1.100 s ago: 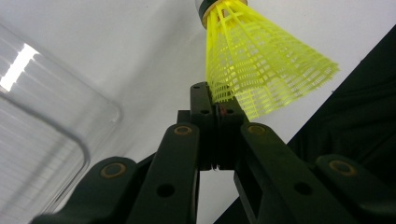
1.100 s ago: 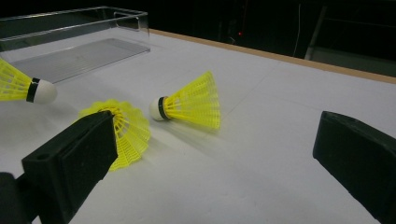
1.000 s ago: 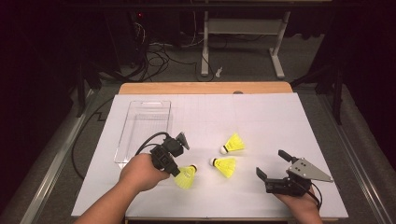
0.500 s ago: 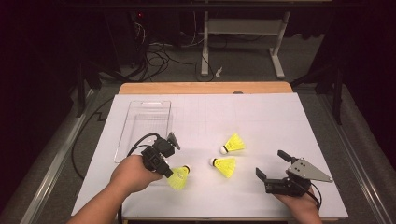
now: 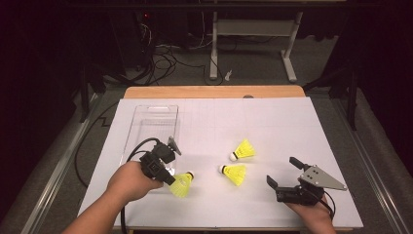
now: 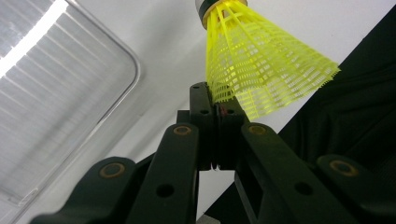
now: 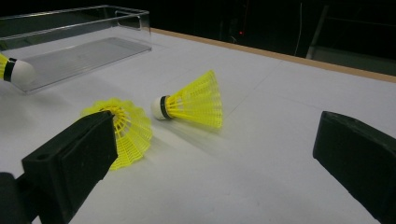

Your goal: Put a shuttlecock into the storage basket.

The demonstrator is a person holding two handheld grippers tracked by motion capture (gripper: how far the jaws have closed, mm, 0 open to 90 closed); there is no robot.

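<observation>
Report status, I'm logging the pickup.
Left tool shut on shuttlecock. Right tool open, idle. Clear tray beside left hand, path unobstructed.

The far half of the table (image 5: 272, 112) lies bare, giving open passage from the clear tray (image 5: 151, 124) across to the right edge. The tray stands along the left side, its walls blocking low sideways travel there. Two shuttlecocks (image 5: 243, 150) (image 5: 234, 174) lie close together near the middle, between the left hand-held gripper (image 5: 168, 165) and the right hand-held gripper (image 5: 285, 178), in the way of a straight low crossing. White surface in front of the right hand-held gripper's wide-apart jaws is free up to the nearer shuttlecock.
</observation>
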